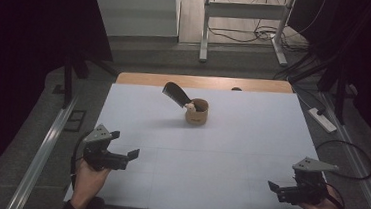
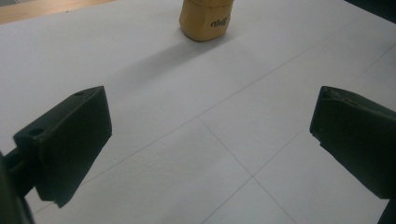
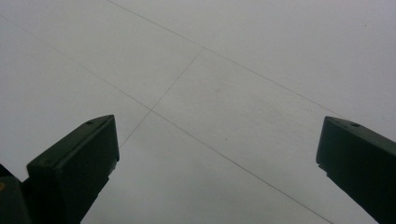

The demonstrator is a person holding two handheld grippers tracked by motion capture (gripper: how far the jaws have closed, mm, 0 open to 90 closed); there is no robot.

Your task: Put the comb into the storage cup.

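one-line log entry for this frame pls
left claw: open, empty | right claw: open, empty | wooden cup: upright, mid-table, black scoop inside, untouched

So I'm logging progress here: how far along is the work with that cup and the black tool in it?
Nothing looks done: the black tool leans in the tan cup, untouched. Nothing is in hand; the left gripper and right gripper are open near the table's front edge. Reaching and grasping remain.

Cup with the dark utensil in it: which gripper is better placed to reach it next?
Probably left. The left gripper sits open and nearer the cup, with the cup ahead of its jaws; the right gripper faces bare table.
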